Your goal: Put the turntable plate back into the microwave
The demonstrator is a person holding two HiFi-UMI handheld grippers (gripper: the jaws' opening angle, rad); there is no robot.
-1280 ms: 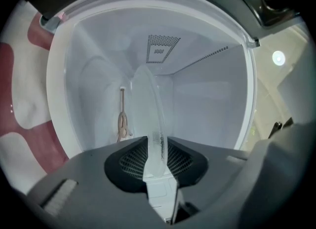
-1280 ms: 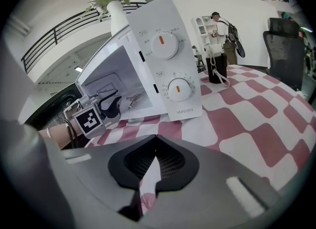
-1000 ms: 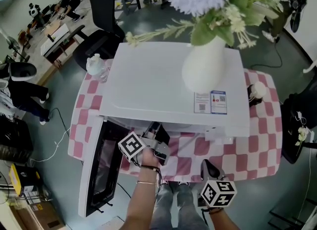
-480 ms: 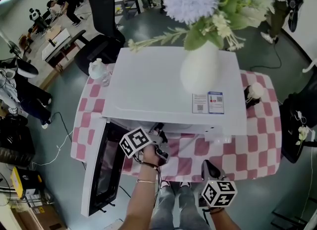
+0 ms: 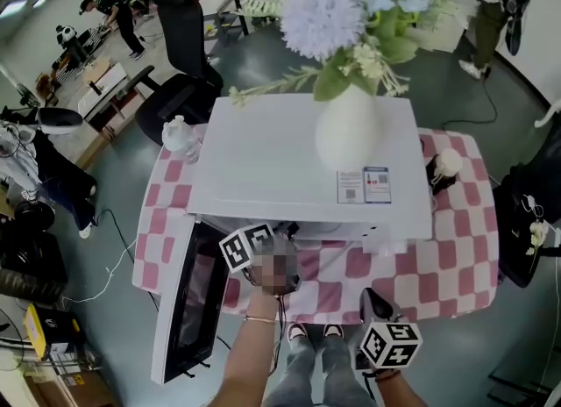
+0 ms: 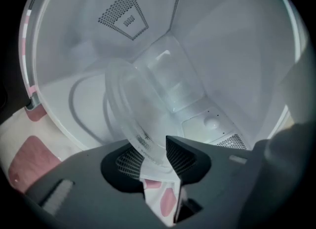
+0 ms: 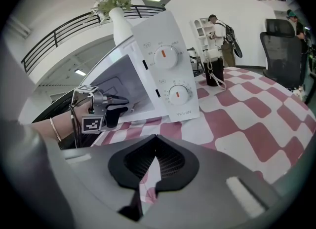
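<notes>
The glass turntable plate (image 6: 148,109) sits tilted inside the microwave (image 6: 237,50). Its near rim lies between the jaws of the left tongs (image 6: 154,158), which are opening around it. The door (image 5: 188,300) stands open. The right tongs (image 7: 155,166) are closed on nothing, above the pink-checked table (image 7: 256,109).
</notes>
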